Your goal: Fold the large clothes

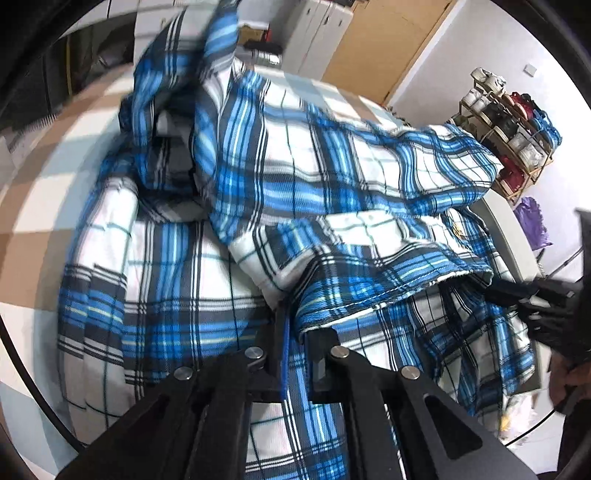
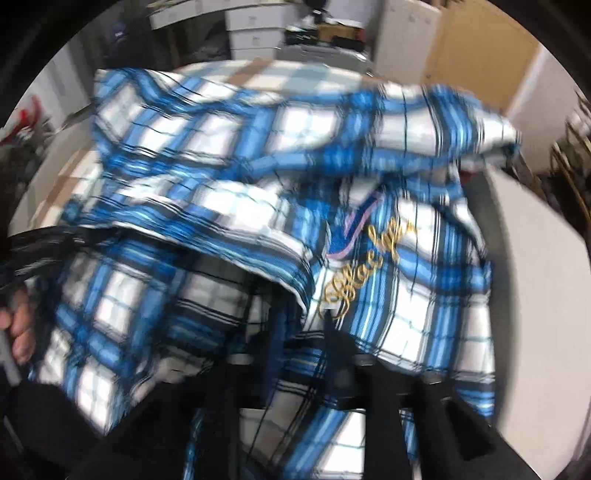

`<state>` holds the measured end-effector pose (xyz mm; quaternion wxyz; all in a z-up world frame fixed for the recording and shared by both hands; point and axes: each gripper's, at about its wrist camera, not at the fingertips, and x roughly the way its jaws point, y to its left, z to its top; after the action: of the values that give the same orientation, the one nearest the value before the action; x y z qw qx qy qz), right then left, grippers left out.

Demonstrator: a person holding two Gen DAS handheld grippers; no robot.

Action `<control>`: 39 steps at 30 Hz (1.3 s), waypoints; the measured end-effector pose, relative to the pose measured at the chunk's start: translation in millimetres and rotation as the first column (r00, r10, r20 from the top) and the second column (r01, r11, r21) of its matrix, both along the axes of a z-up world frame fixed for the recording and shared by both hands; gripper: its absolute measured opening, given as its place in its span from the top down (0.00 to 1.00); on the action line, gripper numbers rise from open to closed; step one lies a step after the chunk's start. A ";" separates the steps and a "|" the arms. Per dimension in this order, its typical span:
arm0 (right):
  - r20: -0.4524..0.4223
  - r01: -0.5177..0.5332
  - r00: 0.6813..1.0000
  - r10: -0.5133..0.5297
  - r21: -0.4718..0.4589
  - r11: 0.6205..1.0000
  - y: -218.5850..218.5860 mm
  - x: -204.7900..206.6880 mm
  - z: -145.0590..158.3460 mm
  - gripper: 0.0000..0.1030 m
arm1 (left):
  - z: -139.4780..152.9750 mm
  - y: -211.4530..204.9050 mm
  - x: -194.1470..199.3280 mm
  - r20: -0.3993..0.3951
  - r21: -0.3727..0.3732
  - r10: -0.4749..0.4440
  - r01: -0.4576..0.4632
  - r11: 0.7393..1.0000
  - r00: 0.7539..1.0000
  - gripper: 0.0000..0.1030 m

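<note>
A large blue, white and black plaid shirt [image 1: 295, 177] lies bunched over a checkered tabletop [image 1: 44, 206]. My left gripper [image 1: 293, 332] is shut on a fold of the shirt's hem, the cloth draped over its fingers. My right gripper shows at the right edge of the left wrist view [image 1: 524, 295], its black fingers pinching the shirt's edge. In the blurred right wrist view the shirt [image 2: 258, 166] fills the frame, with gold embroidered script [image 2: 365, 273] on it, and my right gripper [image 2: 299, 332] is shut on the cloth, fingertips mostly hidden.
A wooden shoe rack [image 1: 509, 125] stands at the far right by a white wall. A brown door [image 1: 384, 40] and white cabinets [image 1: 317, 33] are behind the table. A white appliance [image 2: 535, 280] sits to the right. A hand [image 2: 18, 325] shows at the left edge.
</note>
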<state>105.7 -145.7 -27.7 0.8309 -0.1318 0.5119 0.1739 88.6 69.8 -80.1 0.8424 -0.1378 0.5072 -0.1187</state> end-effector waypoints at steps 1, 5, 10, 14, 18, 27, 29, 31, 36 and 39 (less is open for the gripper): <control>0.020 -0.022 1.000 0.022 0.013 1.000 0.2 2.8 14.8 0.60 | -2.8 0.8 4.6 -0.027 -0.013 0.001 -0.002 1.000 1.000 0.93; 0.106 -0.024 0.994 0.024 0.000 1.000 5.3 32.7 66.3 0.37 | 0.2 3.8 -10.3 -0.070 -0.042 -0.002 -0.001 0.999 0.998 0.85; 0.178 0.095 0.981 -0.079 -0.083 0.992 12.4 113.7 87.3 0.33 | 19.8 14.4 -44.8 -0.041 -0.090 -0.044 0.040 0.995 0.998 0.82; 0.155 0.198 0.971 -0.180 -0.110 0.974 6.2 174.1 62.4 0.33 | 39.3 42.6 -54.9 0.038 -0.184 0.005 0.002 0.983 0.999 0.82; 0.015 0.278 0.960 -0.278 -0.117 0.953 -10.4 194.2 11.7 0.36 | 58.9 81.2 -58.4 0.131 -0.283 0.093 -0.052 0.958 0.987 0.82; -0.208 0.264 0.945 -0.253 0.026 0.964 -52.7 133.5 -49.7 0.38 | 86.5 138.5 -72.4 0.227 -0.500 0.394 -0.241 0.832 0.891 0.29; -0.248 0.265 0.935 -0.254 0.011 0.964 -53.2 129.0 -46.1 0.40 | 84.3 141.5 -75.3 0.230 -0.515 0.450 -0.284 0.808 0.863 0.27; -0.198 0.264 0.946 -0.256 0.015 0.964 -45.8 122.2 -25.6 0.40 | 84.7 143.3 -74.7 0.222 -0.503 0.477 -0.319 0.803 0.850 0.27; -0.050 0.125 0.992 -0.117 0.178 0.976 14.9 102.9 40.6 0.31 | 76.4 164.3 -73.3 0.156 -0.468 0.563 -0.442 0.766 0.811 0.21; 0.002 -0.035 0.999 0.035 0.254 0.967 84.8 93.0 63.4 0.15 | 58.0 189.0 -70.5 0.049 -0.476 0.601 -0.511 0.716 0.798 0.20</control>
<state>198.7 -60.9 35.8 0.8371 -0.0332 0.4840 0.2528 18.1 258.7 -22.1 0.8315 -0.4579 0.3141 0.0167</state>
